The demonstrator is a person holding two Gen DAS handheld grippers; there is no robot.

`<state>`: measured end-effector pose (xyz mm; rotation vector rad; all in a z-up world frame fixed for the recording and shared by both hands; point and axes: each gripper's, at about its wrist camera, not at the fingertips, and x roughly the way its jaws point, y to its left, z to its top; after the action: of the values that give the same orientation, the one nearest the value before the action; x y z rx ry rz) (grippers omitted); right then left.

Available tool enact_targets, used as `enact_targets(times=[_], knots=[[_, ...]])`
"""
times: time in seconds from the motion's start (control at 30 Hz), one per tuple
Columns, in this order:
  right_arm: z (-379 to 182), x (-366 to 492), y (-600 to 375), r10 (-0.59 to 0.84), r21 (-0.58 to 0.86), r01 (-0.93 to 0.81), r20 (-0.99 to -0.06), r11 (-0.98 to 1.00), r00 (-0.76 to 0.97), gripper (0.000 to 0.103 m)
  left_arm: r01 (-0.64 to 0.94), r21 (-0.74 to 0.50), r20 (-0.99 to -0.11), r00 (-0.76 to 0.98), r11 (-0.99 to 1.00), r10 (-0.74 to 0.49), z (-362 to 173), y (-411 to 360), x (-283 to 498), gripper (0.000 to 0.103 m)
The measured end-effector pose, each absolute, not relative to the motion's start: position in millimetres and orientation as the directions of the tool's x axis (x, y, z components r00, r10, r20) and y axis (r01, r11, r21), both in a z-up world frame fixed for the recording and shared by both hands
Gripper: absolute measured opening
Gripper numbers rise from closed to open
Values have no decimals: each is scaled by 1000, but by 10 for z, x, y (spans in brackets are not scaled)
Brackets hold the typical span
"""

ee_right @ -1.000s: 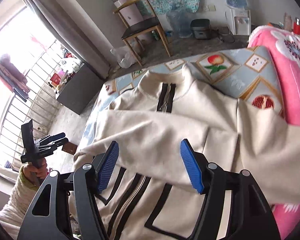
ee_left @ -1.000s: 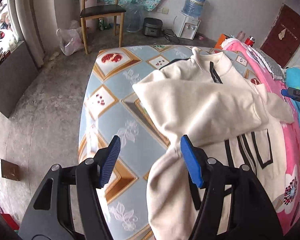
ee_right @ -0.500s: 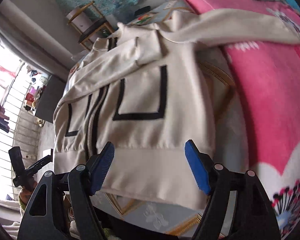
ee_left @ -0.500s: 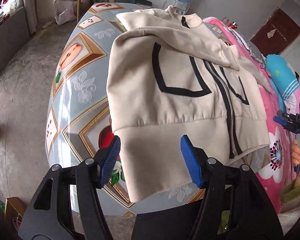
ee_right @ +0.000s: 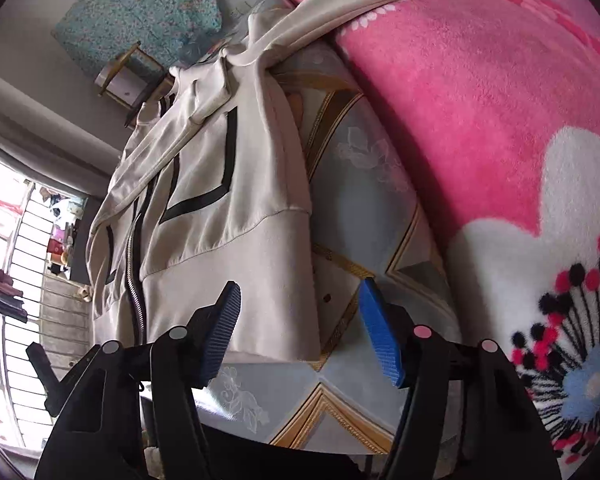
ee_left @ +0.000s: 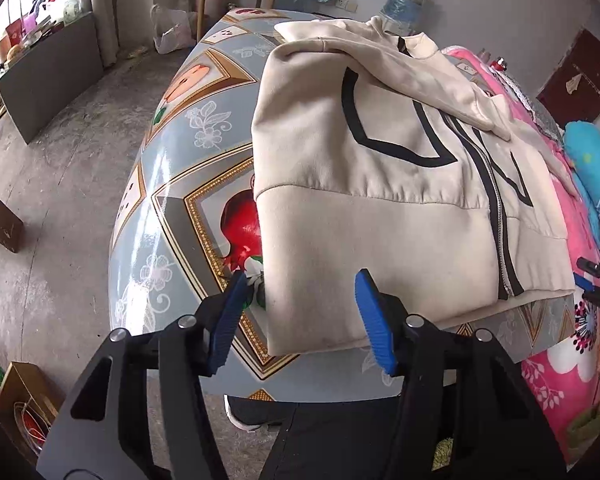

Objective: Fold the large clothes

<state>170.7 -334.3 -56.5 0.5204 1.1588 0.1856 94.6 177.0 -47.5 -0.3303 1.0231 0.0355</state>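
Tablecloth (ee_left: 168, 216), blue with fruit panels, fills the middle of both views, a pink blanket (ee_right: 480, 120) at the right. Across it lies the cream jacket (ee_left: 360, 184), hem at lower centre. Left gripper (ee_left: 300, 316) and right gripper (ee_right: 300, 328) hover spread at the hem corners.

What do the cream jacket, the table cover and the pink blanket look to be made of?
Jacket: soft matte knit, probably fleece; gathers at the hem band. Table cover: glossy printed plastic, likely vinyl; shows glare. Blanket: fuzzy plush pile.
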Motion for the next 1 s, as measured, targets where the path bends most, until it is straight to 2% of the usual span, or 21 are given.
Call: enact_targets(times=[0.1,0.13,0.17,0.2,0.27,0.3,0.4,0.47,0.53,0.6,0.7,0.77,0.9,1.0], knots=[[-630,1674,-3186,315,383,108,-864,917,392,50,-212,-259,-834,541,942,-108,-495,1822,942,40],[-635,1667,-3124,299,362,95,-869,927,395,48,-217,-250,-833,545,944,-95,-502,1823,944,31],[-646,1657,-3038,305,357,71,-871,931,386,36,-217,-245,-831,549,945,-89,-511,1811,948,21],[-662,1652,-2972,306,352,57,-873,934,379,25,-211,-247,-829,551,946,-94,-521,1788,956,17],[-648,1662,-2836,263,293,20,-884,956,386,12,-202,-215,-822,566,955,-65,-501,1720,960,5],[-598,1675,-2789,258,283,5,-882,959,396,10,-189,-191,-815,577,963,-49,-451,1675,958,4],[-105,1618,-2806,312,325,-58,-816,944,486,9,-123,-156,-765,642,980,-41,-32,1567,873,4],[277,1503,-2896,362,371,-96,-763,924,536,9,-73,-174,-729,680,982,-79,339,1528,756,4],[474,1398,-2976,361,368,-105,-746,924,560,9,-47,-193,-713,692,980,-108,572,1505,666,4],[402,1332,-3068,356,374,-78,-767,924,533,9,-45,-179,-731,675,983,-102,576,1496,612,4],[-127,1337,-3128,354,391,5,-838,920,415,9,-87,-186,-809,579,979,-102,173,1595,673,4],[-347,1352,-3145,357,397,31,-854,917,378,9,-116,-213,-841,527,970,-122,-118,1683,717,4],[-206,1352,-3174,370,414,16,-828,910,421,9,-106,-228,-834,534,968,-138,-124,1694,614,4],[-425,1431,-3229,325,366,55,-879,929,349,14,-88,-218,-860,489,972,-148,-207,1644,607,6]])
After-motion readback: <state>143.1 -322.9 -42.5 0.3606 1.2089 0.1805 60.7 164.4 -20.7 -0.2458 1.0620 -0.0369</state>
